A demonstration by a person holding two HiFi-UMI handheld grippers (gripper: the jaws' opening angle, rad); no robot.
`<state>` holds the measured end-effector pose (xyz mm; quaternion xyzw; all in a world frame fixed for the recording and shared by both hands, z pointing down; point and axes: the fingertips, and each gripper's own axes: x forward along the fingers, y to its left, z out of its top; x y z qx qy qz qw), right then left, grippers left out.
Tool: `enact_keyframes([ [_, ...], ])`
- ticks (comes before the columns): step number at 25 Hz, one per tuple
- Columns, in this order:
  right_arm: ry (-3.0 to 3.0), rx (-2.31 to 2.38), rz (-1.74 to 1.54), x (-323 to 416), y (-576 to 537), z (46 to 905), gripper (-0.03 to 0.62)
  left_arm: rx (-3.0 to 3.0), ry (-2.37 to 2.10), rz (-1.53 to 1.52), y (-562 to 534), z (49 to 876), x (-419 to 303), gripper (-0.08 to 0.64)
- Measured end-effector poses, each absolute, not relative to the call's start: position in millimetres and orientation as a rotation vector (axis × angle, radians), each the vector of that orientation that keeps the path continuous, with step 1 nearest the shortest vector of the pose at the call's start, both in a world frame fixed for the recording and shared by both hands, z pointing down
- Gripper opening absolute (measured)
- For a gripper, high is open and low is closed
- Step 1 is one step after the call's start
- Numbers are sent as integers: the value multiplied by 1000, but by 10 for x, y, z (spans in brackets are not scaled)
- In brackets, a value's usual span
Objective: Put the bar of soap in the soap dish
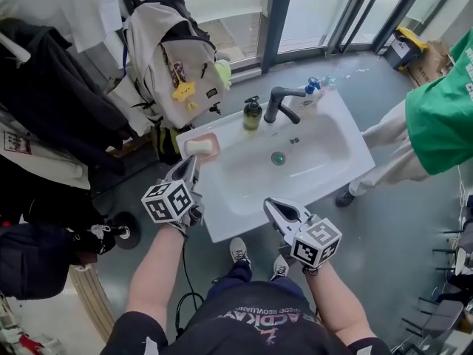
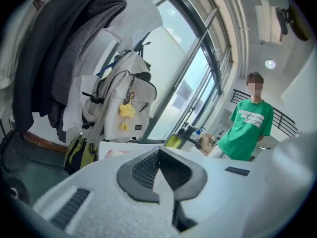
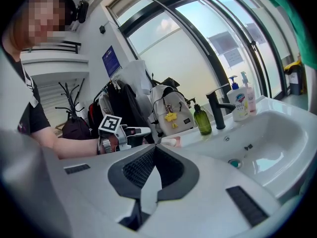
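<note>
A pale bar of soap (image 1: 198, 147) lies in the pink soap dish (image 1: 215, 140) on the back left corner of the white sink (image 1: 244, 214). My left gripper (image 1: 194, 162) hovers just in front of the dish, shut, with nothing between its pads; in the left gripper view the left gripper (image 2: 158, 151) shows closed jaws and the soap dish (image 2: 115, 152) peeks out beyond them. My right gripper (image 1: 273, 206) is over the sink's front rim, shut and empty. The right gripper view shows the left gripper (image 3: 121, 133) beside the soap dish (image 3: 172, 142).
A green soap bottle (image 1: 252, 114), a black faucet (image 1: 280, 100) and pump bottles (image 1: 311, 93) line the sink's back edge. The drain (image 1: 278, 157) is mid-basin. A backpack (image 1: 177, 58) and coats hang at left. A person in a green shirt (image 1: 441, 117) stands at right.
</note>
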<state>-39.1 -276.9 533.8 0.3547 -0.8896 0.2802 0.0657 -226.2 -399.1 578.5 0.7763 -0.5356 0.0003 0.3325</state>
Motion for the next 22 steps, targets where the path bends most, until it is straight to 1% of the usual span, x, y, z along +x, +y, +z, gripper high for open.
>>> enact_keyframes([
  [13,-2757,949,804,100,-2306,5003,12,2272,-1139,78,-2624,5055,-1059,9],
  [18,-2776,907,772,340,-1988,4855,12,2297,-1077,95,-2124,4923,-625,9],
  [22,-2783,887,755,568,-1717,4767,11,2345,-1032,166,-1732,4890,-244,9],
])
